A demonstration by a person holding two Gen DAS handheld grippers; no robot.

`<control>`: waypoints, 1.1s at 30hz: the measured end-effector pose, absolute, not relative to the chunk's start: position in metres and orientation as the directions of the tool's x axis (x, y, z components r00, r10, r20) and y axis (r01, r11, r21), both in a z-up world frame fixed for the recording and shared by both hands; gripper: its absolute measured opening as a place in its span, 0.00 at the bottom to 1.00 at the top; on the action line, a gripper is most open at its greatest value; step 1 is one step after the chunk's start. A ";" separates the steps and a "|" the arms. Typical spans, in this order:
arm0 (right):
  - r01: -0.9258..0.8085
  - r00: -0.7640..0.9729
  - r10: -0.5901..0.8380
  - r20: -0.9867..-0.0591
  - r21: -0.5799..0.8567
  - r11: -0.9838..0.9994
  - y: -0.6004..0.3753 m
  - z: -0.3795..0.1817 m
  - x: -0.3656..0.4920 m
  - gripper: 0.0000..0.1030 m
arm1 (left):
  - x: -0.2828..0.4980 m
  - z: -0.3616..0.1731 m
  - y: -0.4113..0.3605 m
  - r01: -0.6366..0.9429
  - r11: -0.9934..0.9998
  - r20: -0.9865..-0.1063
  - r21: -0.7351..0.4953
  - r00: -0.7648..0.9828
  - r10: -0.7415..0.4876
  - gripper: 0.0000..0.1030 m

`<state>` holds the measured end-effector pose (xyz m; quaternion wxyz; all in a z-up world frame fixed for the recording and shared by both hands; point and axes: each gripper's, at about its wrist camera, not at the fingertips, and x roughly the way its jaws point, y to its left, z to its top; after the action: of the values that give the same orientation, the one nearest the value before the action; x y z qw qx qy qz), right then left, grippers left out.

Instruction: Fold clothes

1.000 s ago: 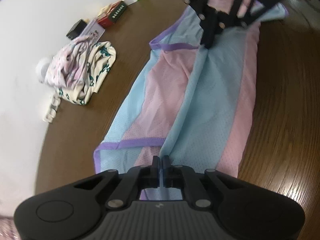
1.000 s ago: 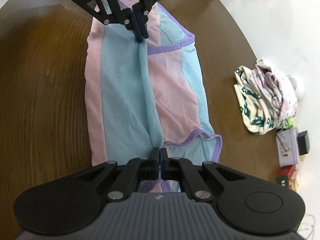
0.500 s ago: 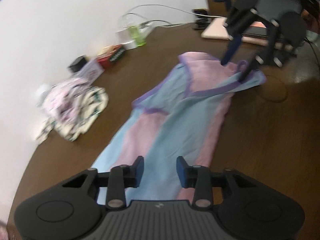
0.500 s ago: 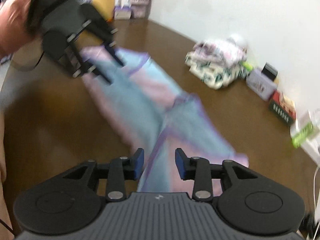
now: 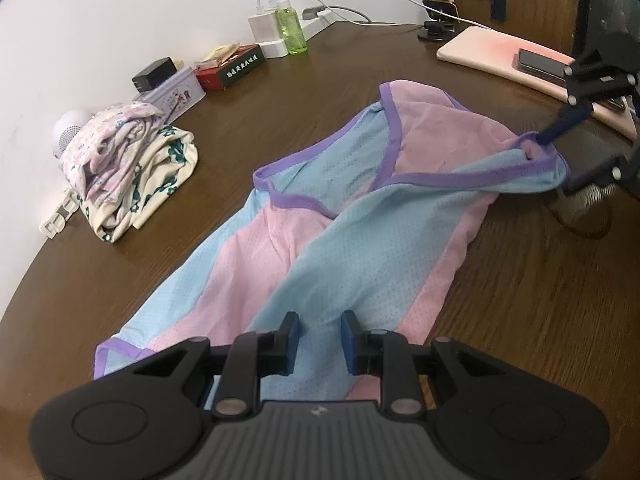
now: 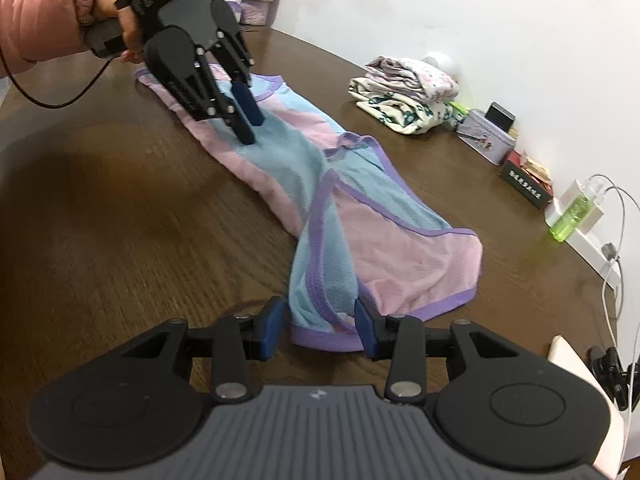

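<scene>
Two grippers, both released. Left gripper (image 5: 318, 330): jaws have just been opening, now parted above the hem end of the garment (image 5: 360, 248), pads clear of the cloth, which lies beneath the gap. Right gripper (image 6: 319, 320): jaws likewise just opened and parted, straddling the purple-trimmed shoulder end; whether a pad brushes the fabric is hard to tell.

One garment, pink and blue mesh with purple binding, lying lengthwise on the brown table (image 5: 520, 300), folded along its length. A second ago both tools pinched the central crease; that fold has since been laid down and let go.

Judgement: lengthwise fold complete; a crosswise fold probably remains.

One pile of folded clothes (image 5: 128, 160) sits well apart near the wall.
</scene>
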<state>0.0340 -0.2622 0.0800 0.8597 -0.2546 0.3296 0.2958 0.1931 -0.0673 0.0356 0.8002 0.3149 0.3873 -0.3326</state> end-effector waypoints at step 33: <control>-0.519 0.559 0.467 -0.685 0.151 0.842 -0.318 0.103 0.119 0.34 | 0.192 0.034 -0.052 0.769 0.609 -0.800 0.194 0.483 -0.355 0.26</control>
<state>0.1188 -0.3177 0.1035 0.8822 -0.0343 0.3776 0.2793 0.1922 -0.0521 0.0344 0.8155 0.2771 0.3734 -0.3448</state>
